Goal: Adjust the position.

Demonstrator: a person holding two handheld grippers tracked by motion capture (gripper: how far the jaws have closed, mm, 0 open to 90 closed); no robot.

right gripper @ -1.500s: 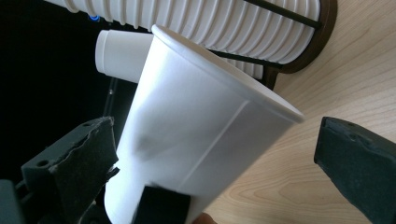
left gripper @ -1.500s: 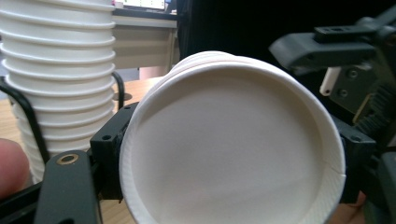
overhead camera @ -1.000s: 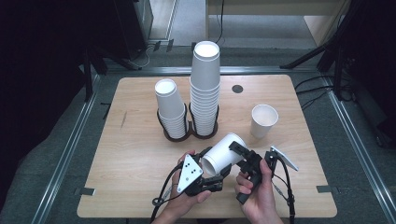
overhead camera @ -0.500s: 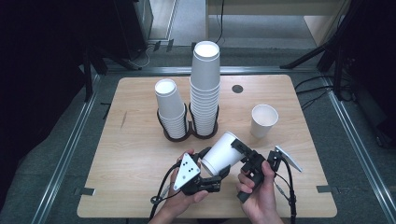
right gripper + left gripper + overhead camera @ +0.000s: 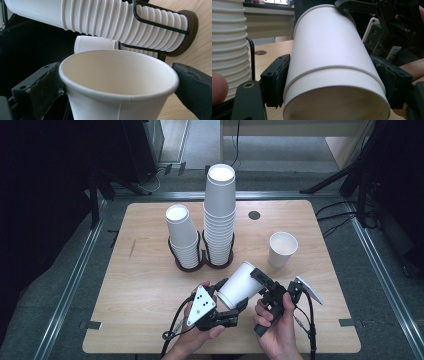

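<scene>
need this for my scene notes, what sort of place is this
Probably a lab or recording workspace, not a kitchen: a bare wooden table on grey carpet, black stand legs around it, and paper cup stacks in a black holder.

So there's a light wooden table (image 5: 150,290) with a black wire cup holder (image 5: 201,262) near the middle. It carries two stacks of white paper cups: a short stack (image 5: 183,237) on the left and a much taller stack (image 5: 220,215) right beside it. A single cup (image 5: 282,249) stands upright on its own off to the right. There's a small dark disc (image 5: 254,215) near the far edge, probably a cable hole.
</scene>
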